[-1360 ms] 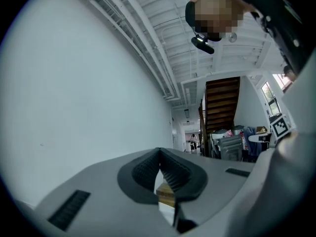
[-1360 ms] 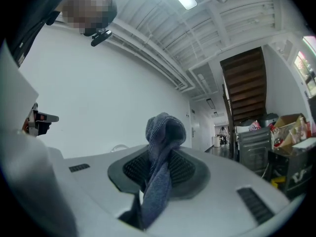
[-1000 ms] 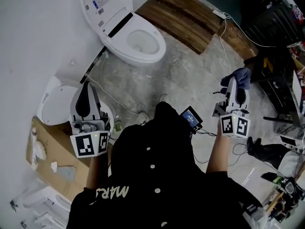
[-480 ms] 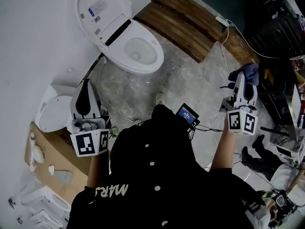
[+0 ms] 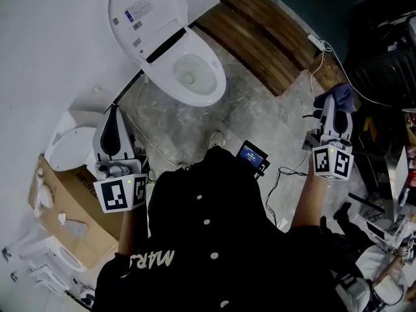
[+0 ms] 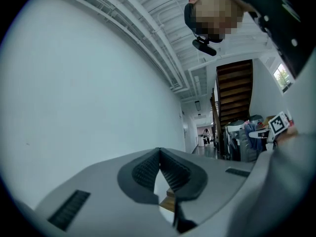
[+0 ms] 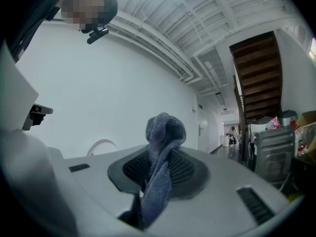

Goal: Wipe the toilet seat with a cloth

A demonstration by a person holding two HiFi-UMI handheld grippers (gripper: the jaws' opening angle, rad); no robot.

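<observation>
Blue-grey cloth, one piece only, sits pinched in the right gripper; its jaws are clenched on the cloth's middle, with a folded loop standing above the pads and a tail hanging below. In the head view the cloth shows as a dark bunch at the tip of the right gripper, held out to the person's right, well apart from the toilet.

Two grippers are in play. The left gripper is closed with its pads meeting at the tips and nothing between them; the head view shows it raised on the person's left.

One toilet stands ahead by the white wall with its lid up, the toilet seat lying down around the bowl. A second white toilet sits just beyond the left gripper, beside one cardboard box.

Two wooden steps lie to the right of the open toilet on the grey floor. A white cable runs across the floor near the right gripper. One small screen hangs at the person's chest, above a black jacket.
</observation>
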